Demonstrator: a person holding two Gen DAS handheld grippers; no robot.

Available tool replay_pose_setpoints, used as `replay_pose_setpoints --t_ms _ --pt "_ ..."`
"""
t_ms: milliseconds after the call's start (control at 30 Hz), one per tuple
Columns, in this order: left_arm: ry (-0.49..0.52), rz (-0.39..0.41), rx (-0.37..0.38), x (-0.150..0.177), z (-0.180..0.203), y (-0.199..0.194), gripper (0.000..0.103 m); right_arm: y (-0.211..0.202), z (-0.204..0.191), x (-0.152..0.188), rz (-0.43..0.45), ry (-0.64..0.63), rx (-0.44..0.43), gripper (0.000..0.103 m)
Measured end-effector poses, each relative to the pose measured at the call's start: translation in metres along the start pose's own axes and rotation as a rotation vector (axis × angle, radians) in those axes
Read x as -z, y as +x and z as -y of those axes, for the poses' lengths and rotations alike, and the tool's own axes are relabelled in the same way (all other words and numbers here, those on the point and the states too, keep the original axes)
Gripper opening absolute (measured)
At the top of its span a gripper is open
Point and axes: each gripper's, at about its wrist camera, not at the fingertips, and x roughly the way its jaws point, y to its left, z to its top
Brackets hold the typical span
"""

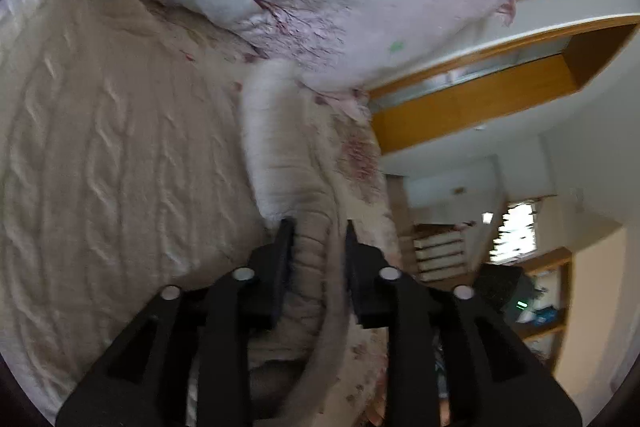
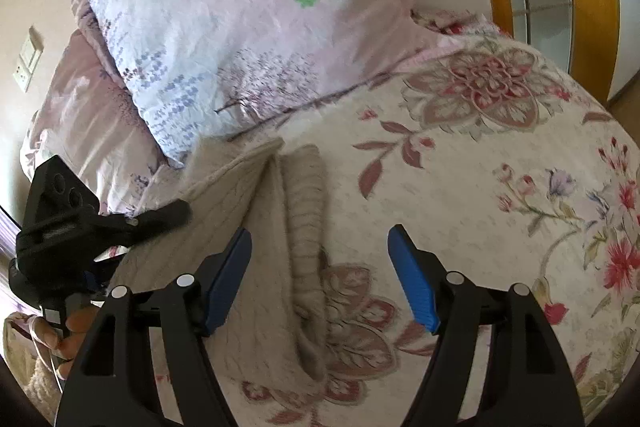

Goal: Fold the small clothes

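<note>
Sweater: a cream cable-knit sweater lies on the flowered bedspread, its broad body spread flat; in my right wrist view it lies just below the pillow

Sleeve: the ribbed sleeve runs along the sweater's edge toward the pillow; in the right view the same sleeve lies folded beside the body of the sweater, over a printed flower of the bedspread

Left gripper: my left gripper has its jaws drawn in on the ribbed sleeve, knit bunched between them; I hold that cloth; the picture is blurred here

Right gripper: my right gripper stands with its blue-padded jaws wide apart, holding nothing; it hangs above the sleeve and the sweater's edge; whether a pad touches the knit I cannot tell

Other tool: seen from the right, my left gripper shows as a black frame at the far side of the sweater from the bedspread's big flowers, with my fingers on its handle

Pillow: a pale pink and blue flowered pillow lies beyond the sweater, touching its upper edge

Wood frame: an orange-brown wooden frame stands past the pillow's right side

Shelves: wooden shelves stand well apart from the sweater, beyond the bed's edge
</note>
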Motion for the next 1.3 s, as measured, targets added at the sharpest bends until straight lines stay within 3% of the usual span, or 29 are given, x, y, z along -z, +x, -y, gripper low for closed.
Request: replay_pose_setpoints --t_ms 100,167,300,433,500,567,733,800,833,867,967,1100,1233,1300 --pt "0.059 0.013 0.057 0.002 0.011 -0.03 0.05 -0.003 0.008 -0.003 -0.01 0.03 -0.057 0.073" --pt "0.113 0.064 0.017 0.004 0.014 -0.056 0.058 -0.003 0.009 -0.007 -0.018 0.051 -0.133 0.067" --pt "0.213 0.193 -0.236 0.002 0.003 -0.108 0.06 0.009 -0.004 -0.015 -0.104 0.065 -0.278 0.064" --pt "0.181 0.213 -0.395 0.002 -0.024 -0.124 0.06 0.028 -0.013 -0.018 -0.174 0.078 -0.223 0.064" --pt "0.167 0.201 -0.432 0.003 -0.032 -0.126 0.06 0.036 -0.008 -0.02 -0.189 0.128 -0.229 0.064" --pt "0.156 0.179 -0.437 0.003 -0.041 -0.126 0.061 0.043 -0.004 -0.022 -0.201 0.181 -0.25 0.063" --pt "0.147 0.133 -0.444 0.011 -0.05 -0.117 0.061 0.052 -0.012 -0.031 -0.173 0.162 -0.224 0.047" --pt "0.139 0.132 -0.433 0.012 -0.052 -0.115 0.062 0.061 -0.019 -0.033 -0.188 0.132 -0.209 0.037" --pt "0.137 0.131 -0.432 0.013 -0.052 -0.114 0.064 0.065 -0.022 -0.034 -0.195 0.109 -0.193 0.023" --pt "0.133 0.13 -0.427 0.012 -0.053 -0.113 0.064 0.066 -0.026 -0.034 -0.196 0.08 -0.176 0.018" --pt "0.133 0.129 -0.414 0.012 -0.054 -0.11 0.064 0.043 -0.042 -0.035 -0.082 -0.026 -0.145 0.01" --pt "0.138 0.123 -0.378 0.014 -0.054 -0.108 0.064 0.015 -0.038 -0.038 0.041 -0.043 -0.12 0.009" --pt "0.158 0.107 -0.37 0.019 -0.053 -0.103 0.064 0.049 -0.016 -0.03 -0.076 0.013 -0.009 0.009" --pt "0.155 0.103 -0.363 0.02 -0.053 -0.101 0.064 0.061 -0.009 -0.027 -0.108 0.037 -0.013 0.01"
